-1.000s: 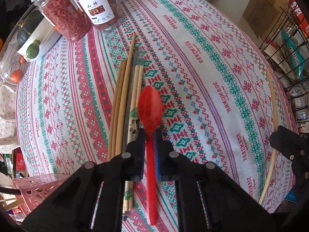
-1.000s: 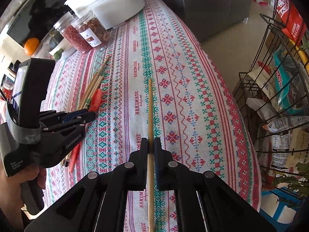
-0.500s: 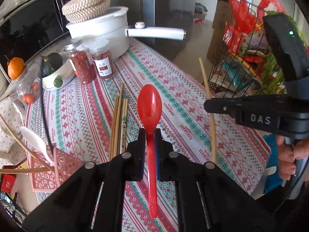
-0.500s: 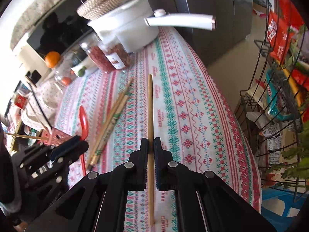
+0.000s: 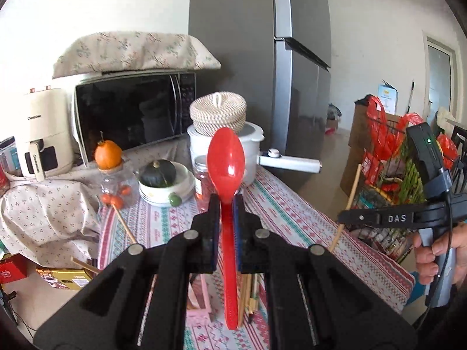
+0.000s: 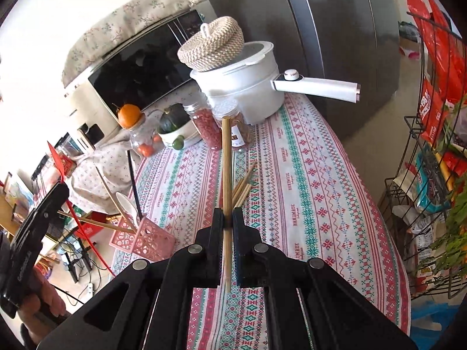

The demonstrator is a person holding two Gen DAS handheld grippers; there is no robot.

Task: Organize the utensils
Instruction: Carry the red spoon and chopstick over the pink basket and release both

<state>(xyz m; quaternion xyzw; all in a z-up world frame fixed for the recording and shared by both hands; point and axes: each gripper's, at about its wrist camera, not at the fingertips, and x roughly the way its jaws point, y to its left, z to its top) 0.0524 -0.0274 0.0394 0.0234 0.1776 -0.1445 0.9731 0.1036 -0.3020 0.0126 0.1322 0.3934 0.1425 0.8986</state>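
Red plastic spoon [image 5: 226, 163] sits pinched by its handle in the left gripper [image 5: 225, 204], lifted above the patterned tablecloth [image 5: 292, 218]. From the right wrist, the right gripper [image 6: 228, 218] clamps 1 wooden chopstick [image 6: 226, 157], raised over loose chopsticks [image 6: 243, 188] near the pink basket [image 6: 146, 237].

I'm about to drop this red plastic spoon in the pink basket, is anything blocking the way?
Nothing visible stands between the red plastic spoon and the pink perforated basket. The basket already holds a white spoon and leaning chopsticks, crowding its opening.
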